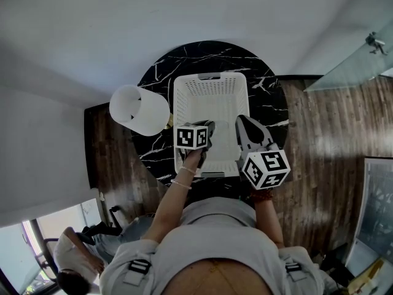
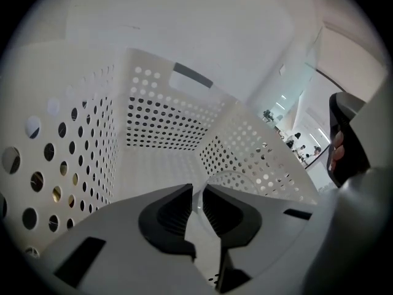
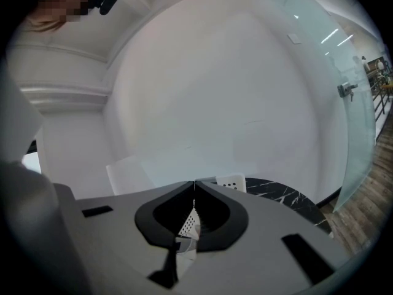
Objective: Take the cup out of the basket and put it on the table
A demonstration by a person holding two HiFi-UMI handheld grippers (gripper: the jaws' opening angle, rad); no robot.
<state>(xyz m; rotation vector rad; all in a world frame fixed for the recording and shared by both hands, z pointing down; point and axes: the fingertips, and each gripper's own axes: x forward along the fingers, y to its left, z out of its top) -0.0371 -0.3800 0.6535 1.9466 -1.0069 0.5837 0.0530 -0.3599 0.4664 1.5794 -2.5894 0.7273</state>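
Note:
The white perforated basket (image 1: 182,94) stands in the middle of a round black marble table (image 1: 158,72). My left gripper (image 1: 207,129) reaches down into the basket's near half. In the left gripper view its jaws (image 2: 198,192) are shut on a thin clear wall, and a curved clear rim of the cup (image 2: 242,173) arcs off to the right inside the basket (image 2: 159,121). The cup cannot be made out in the head view. My right gripper (image 1: 243,121) hovers above the basket's right wall. Its jaws (image 3: 194,186) are shut and hold nothing.
A large white cylinder (image 1: 139,109) lies at the table's left edge, beside the basket. Dark wooden floor (image 1: 331,134) surrounds the table, and a glass panel (image 1: 353,63) stands at the far right. A white wall runs behind the table (image 3: 282,195).

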